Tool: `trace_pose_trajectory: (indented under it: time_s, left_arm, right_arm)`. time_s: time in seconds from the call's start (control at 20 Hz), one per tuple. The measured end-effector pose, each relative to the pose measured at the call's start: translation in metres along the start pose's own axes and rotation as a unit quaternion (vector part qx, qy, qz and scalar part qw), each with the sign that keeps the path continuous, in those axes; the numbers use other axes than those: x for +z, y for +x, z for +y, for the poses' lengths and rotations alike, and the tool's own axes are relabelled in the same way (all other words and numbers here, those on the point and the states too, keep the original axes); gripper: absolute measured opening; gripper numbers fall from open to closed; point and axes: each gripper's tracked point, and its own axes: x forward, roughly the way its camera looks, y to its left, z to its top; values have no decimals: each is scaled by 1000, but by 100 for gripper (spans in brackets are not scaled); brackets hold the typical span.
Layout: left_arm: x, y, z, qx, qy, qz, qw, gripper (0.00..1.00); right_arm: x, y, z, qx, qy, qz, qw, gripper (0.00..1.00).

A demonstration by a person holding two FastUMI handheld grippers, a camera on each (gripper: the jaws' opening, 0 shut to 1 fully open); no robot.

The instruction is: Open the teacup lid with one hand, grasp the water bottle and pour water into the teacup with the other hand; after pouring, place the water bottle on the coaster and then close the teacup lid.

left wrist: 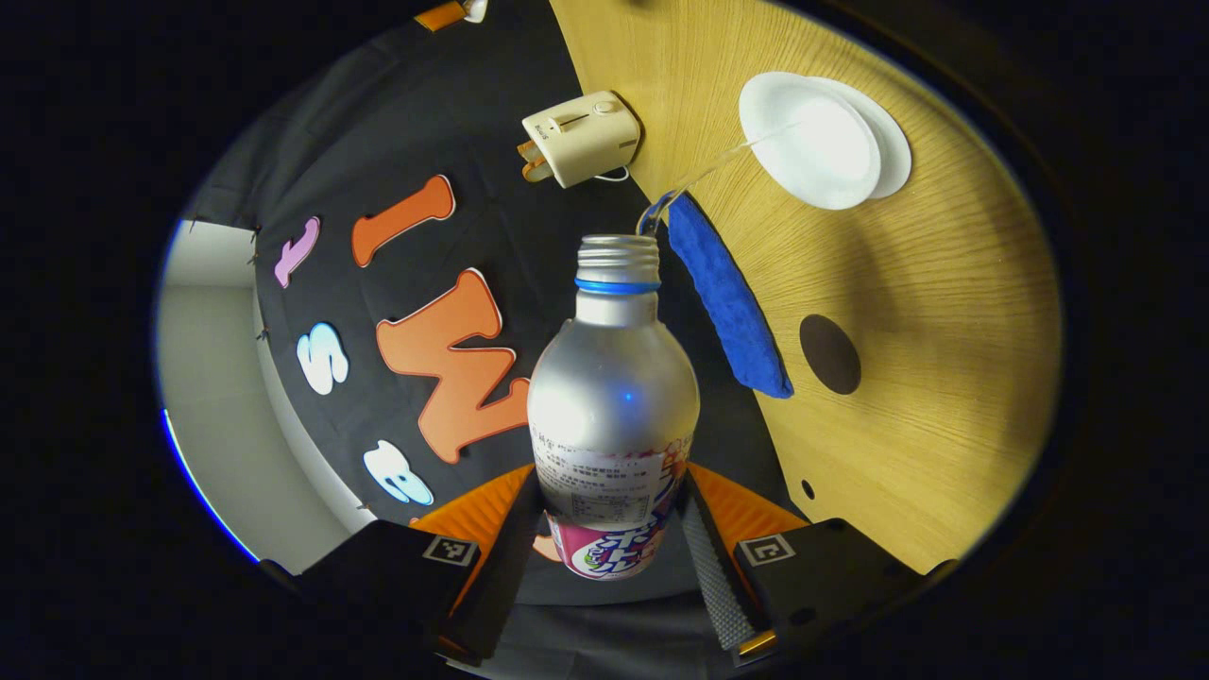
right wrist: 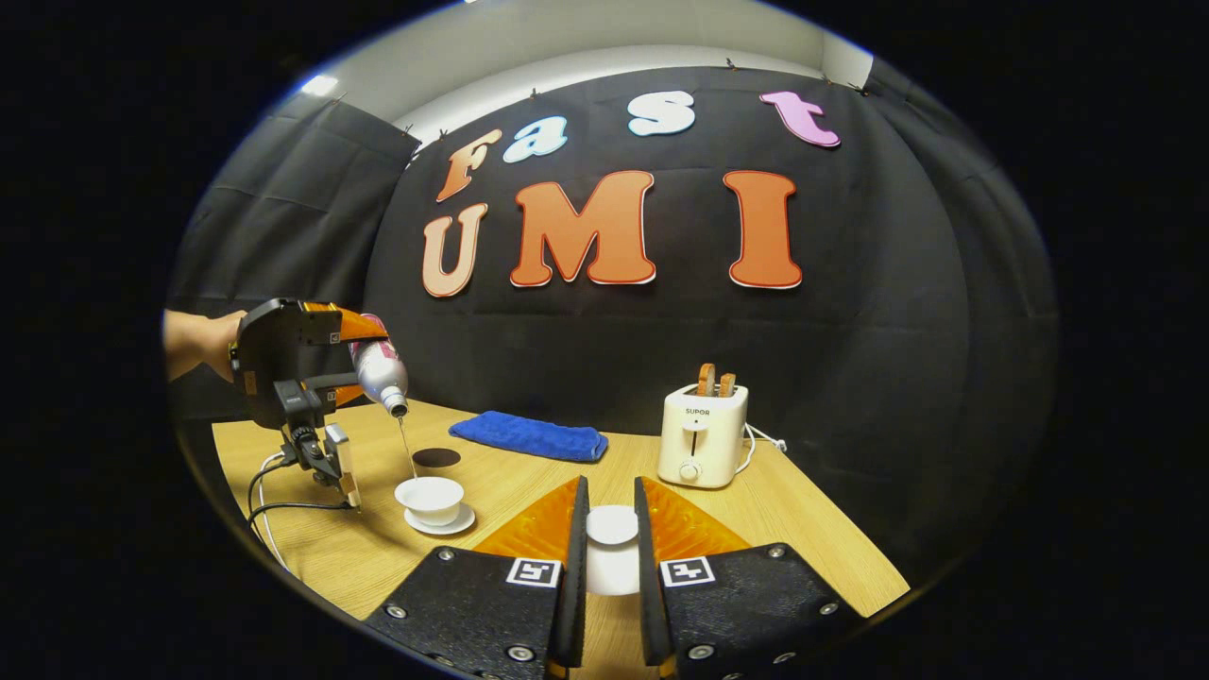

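My left gripper [left wrist: 612, 529] is shut on a silver water bottle [left wrist: 612, 416] with a pink label, tilted over. A thin stream of water [left wrist: 718, 165] runs from its open mouth into the white teacup [left wrist: 810, 142] on its saucer. In the right gripper view the same bottle [right wrist: 380, 373] is tipped above the teacup [right wrist: 430, 496], held by the left gripper [right wrist: 312, 364] and a hand. My right gripper [right wrist: 609, 538] is shut on the white teacup lid [right wrist: 611, 524], held above the table. A dark round coaster [left wrist: 830, 354] lies on the wood, seen behind the cup as the coaster [right wrist: 436, 457].
A folded blue cloth [right wrist: 529, 436] lies at the back of the wooden table [right wrist: 774, 510]. A cream toaster [right wrist: 702, 436] with toast in it stands at the right rear. Cables [right wrist: 269, 505] trail from the left gripper near the table's left edge.
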Motion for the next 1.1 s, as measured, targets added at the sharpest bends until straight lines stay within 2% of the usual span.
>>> trace_pose_trajectory:
  time_s: [0.15, 0.25, 0.3, 0.45, 0.55, 0.6, 0.7, 0.85, 0.9, 1.05, 1.1]
  left_arm:
    - [-2, -1, 9, 10, 18, 0, 1000, 82]
    - [-5, -2, 16, 18, 25, 1, 1000, 87]
    - [-11, -2, 29, 23, 29, 1, 999, 82]
    - [-11, 2, 40, 34, 36, 0, 999, 85]
    - [-7, 3, 43, 41, 43, -2, 998, 82]
    - [-5, 2, 43, 44, 50, -4, 998, 85]
    - [-2, 4, 39, 45, 56, -7, 997, 87]
    - [3, 5, 30, 41, 62, -11, 997, 85]
    - [6, 6, 25, 37, 61, -18, 997, 88]
    - [14, 6, 15, 33, 71, -25, 997, 82]
    - [15, 5, 11, 31, 72, -28, 997, 85]
  right_arm:
    - [-1, 1, 0, 2, 1, 0, 1000, 24]
    - [-1, 0, 1, 3, 0, 1, 1000, 24]
    - [-1, 1, 0, 3, 0, 1, 1000, 24]
    - [-1, 0, 1, 3, 1, 2, 1000, 24]
    - [-2, 1, 1, 2, 7, 6, 1000, 24]
    - [-2, 1, 1, 1, 7, 6, 1000, 24]
    - [-2, 1, 1, 1, 1, 6, 1000, 24]
    - [-1, 1, 2, 8, 0, 6, 1000, 24]
    - [-2, 2, 3, 11, 0, 6, 1000, 24]
    - [-6, 2, 4, 12, 0, 18, 1000, 24]
    - [-5, 3, 5, 13, 0, 18, 1000, 24]
